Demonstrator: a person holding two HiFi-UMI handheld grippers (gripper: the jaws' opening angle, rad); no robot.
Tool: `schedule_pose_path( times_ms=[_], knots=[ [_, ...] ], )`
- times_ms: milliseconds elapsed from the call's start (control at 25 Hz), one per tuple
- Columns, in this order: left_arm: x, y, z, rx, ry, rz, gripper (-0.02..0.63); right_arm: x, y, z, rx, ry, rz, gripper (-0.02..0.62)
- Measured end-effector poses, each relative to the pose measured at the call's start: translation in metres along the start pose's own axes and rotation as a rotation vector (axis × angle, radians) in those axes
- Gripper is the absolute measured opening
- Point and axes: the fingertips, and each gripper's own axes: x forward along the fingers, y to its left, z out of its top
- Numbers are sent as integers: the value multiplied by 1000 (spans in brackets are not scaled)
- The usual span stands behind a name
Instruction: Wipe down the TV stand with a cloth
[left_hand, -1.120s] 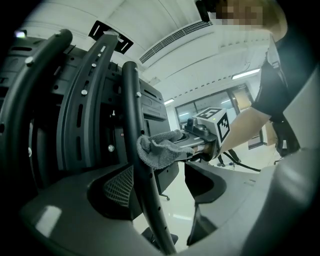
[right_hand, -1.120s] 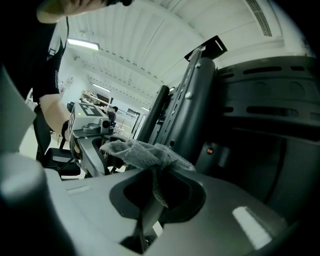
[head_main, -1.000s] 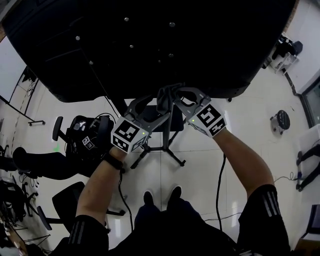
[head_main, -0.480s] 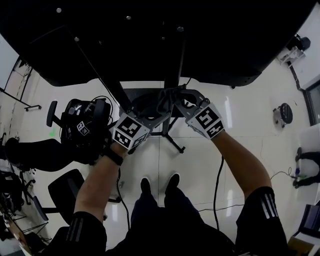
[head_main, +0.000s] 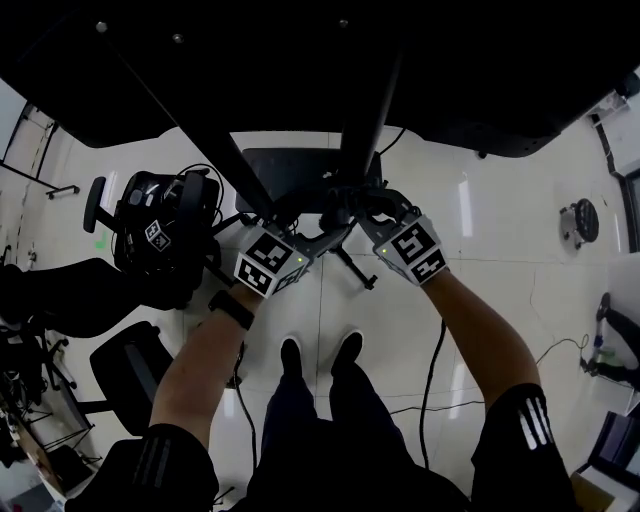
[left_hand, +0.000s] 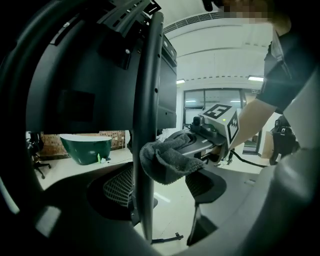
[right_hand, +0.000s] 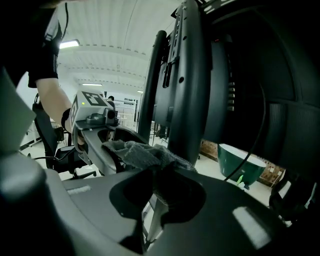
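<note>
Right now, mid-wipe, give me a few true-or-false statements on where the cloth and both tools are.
1. The grey cloth is against the stand's upright pole. True.
2. The right tool is empty. False: it is shut on the cloth.
3. The left tool hangs well away from the pole. False: the pole stands right at its jaws, which are apart.
4. In the head view, both tools are close together at the pole. True.
</note>
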Motion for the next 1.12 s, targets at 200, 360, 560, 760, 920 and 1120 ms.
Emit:
schedule_pose_path(
  times_ms=[200, 360, 560, 760, 920, 1120],
  knots=[
    [14, 5, -46, -21, 37, -9, 347, 21, 8, -50, 22, 51, 7, 34],
    [27, 18, -81, -28, 53, 1, 348, 40, 15, -89, 50, 86, 19, 34],
    [41, 28, -123, -82, 75, 6, 348, 60, 23, -133, 68, 126, 27, 34],
    [51, 31, -163, -128, 105, 6, 348, 79, 32, -174, 91, 161, 36, 34],
    [62, 35, -190, -152, 123, 3, 348, 92, 33, -203, 103, 189, 38, 32],
    [67, 35, -229, -179, 163, 5, 348, 106, 42, -238, 118, 234, 45, 32]
  ],
)
